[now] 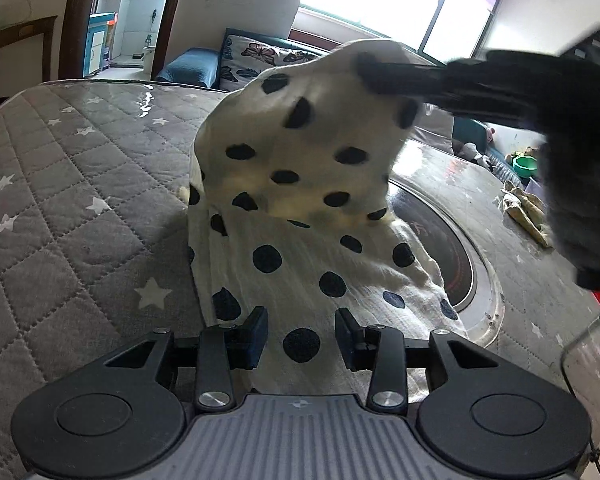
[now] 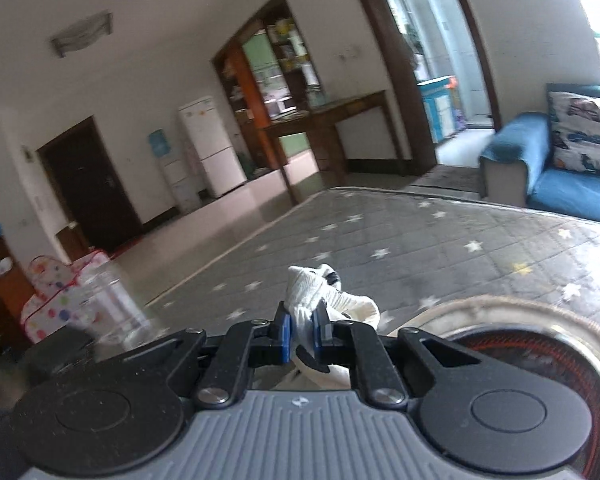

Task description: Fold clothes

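The right gripper (image 2: pixel 302 330) pinches the spotted cloth (image 1: pixel 300 200) (lifted, apparently) ahead of the open left gripper (image 1: pixel 301 334).

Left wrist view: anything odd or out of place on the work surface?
Yes. The polka-dot cloth drapes partly over a round cooktop set in the quilted table cover, an odd spot for folding. A crumpled yellowish rag lies at the far right. The right gripper lifts one cloth corner; the left gripper is open.

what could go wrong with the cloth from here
The right gripper pinches only a small bunch of the polka-dot cloth, so it could slip out mid-lift. The left gripper is open and holds nothing, so the lower edge may drag across the round burner in the table.
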Demonstrator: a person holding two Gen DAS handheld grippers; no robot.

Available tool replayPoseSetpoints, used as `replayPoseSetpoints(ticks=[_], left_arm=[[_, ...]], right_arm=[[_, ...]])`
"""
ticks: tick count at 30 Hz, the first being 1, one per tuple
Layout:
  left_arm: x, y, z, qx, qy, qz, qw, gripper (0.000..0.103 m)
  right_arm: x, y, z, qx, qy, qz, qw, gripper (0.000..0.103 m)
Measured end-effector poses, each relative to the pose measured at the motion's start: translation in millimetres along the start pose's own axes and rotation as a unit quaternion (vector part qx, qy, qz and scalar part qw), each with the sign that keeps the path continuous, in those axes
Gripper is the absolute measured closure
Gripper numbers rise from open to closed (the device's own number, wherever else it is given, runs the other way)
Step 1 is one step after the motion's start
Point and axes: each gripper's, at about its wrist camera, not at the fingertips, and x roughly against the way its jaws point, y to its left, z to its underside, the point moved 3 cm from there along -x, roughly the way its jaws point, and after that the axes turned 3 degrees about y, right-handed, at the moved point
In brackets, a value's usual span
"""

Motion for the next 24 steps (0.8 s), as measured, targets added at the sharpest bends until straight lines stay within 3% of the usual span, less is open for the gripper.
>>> replayPoseSetpoints(ticks=[10, 18, 24], left_arm=[[33, 3, 21, -0.022, -0.011, 0.005, 0.9997, 0.056], [75, 3, 60, -0.044, -0.003, 0.002, 0.9990, 0.053], [94, -22, 53, -0.096, -0.031, 0.015, 0.9948, 0.045]], right_arm=[[57, 63, 64, 0.048, 0.045, -0.070, 0.995, 0.094], [73, 111, 140, 0.187, 0.102, -0.037, 0.976, 0.092], [71, 125, 162, 0.250, 0.126, -0.003, 0.960, 0.088]])
